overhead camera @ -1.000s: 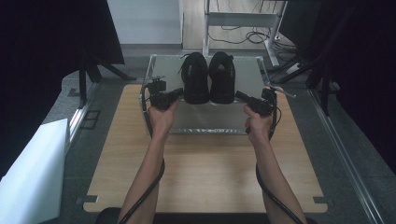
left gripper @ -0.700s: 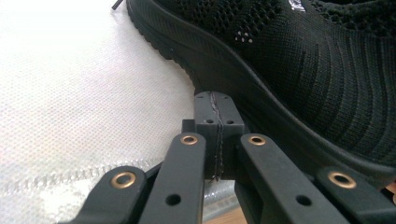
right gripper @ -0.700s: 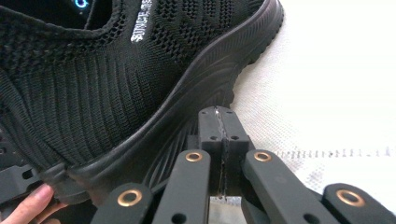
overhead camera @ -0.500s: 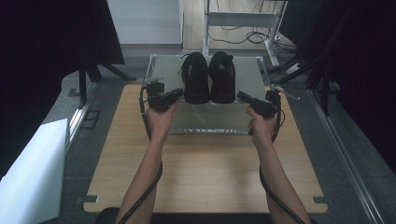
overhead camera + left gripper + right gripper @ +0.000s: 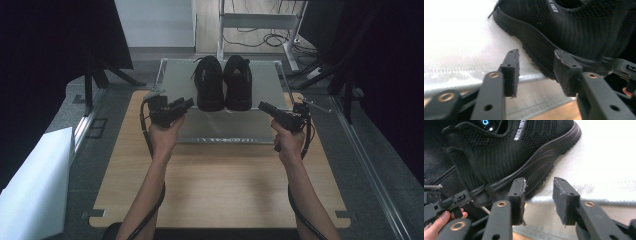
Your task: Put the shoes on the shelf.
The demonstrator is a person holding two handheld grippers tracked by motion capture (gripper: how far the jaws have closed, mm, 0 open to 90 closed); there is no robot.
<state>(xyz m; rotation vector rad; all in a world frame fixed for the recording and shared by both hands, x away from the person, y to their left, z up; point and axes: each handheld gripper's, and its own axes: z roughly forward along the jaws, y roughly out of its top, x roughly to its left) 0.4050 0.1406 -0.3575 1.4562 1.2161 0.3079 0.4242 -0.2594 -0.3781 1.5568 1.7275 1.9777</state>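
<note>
Two black shoes (image 5: 223, 82) on a grey, perhaps metal tray (image 5: 175, 82) atop wooden table (image 5: 220, 185).

Two black shoes (image 5: 223, 82), one metal tray (image 5: 175, 82), two grippers (image 5: 180, 106), one wooden table (image 5: 225, 185).

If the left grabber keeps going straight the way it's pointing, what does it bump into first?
Most likely the left shoe. The left gripper points at the sole near its heel, jaws open with nothing between them, having just been opening. Depth is hard to judge, so it might graze the tray first.
</note>
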